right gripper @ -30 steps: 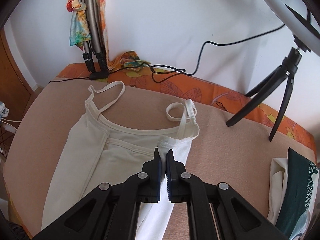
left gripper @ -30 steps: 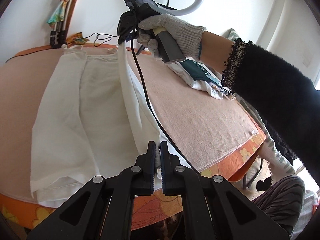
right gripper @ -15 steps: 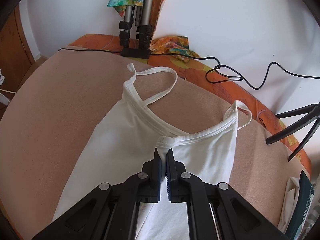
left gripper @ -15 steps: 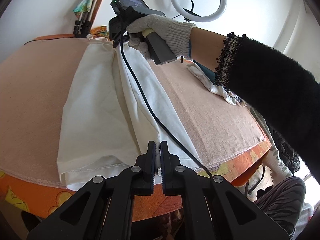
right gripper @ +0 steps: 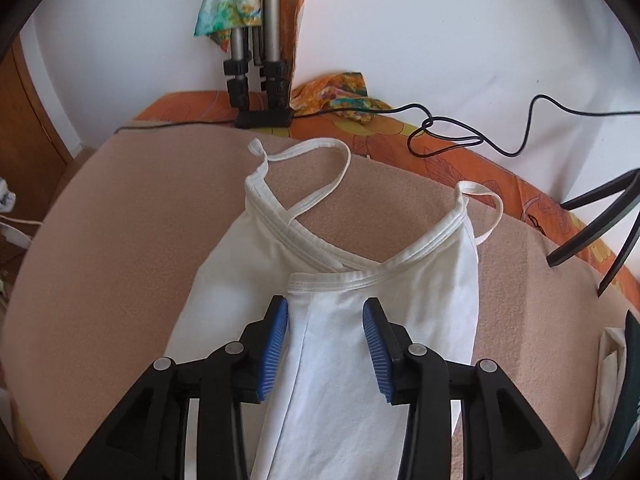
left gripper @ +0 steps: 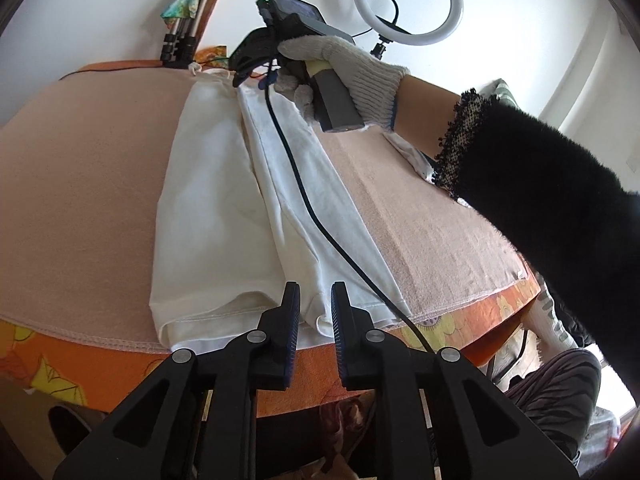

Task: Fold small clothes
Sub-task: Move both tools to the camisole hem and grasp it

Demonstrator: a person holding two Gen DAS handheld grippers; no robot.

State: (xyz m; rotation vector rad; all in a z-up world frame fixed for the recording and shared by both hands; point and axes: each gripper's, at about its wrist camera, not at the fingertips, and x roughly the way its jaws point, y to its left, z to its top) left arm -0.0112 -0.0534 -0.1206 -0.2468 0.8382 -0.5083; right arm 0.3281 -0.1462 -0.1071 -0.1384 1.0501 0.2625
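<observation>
- The white top (right gripper: 352, 320) lies flat on the pink blanket (right gripper: 120, 240), one side flap folded over its middle.
- Right gripper (right gripper: 325, 334): jaws apart, straddling the folded flap just below the neckline.
- Left gripper (left gripper: 315, 312): jaws apart, at the hem, gripping nothing.
- The top looks thin, light and limp, so it is likely to sag and slip; best pinched at the stitched hem or neckline.

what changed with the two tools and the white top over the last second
Both tools let go: the left tool opened at the hem, and the right tool opened at the neckline. The white camisole flap they carried leftward now lies flat, folded over the body. The folded clothes at the right and the tripod stayed put.
</observation>
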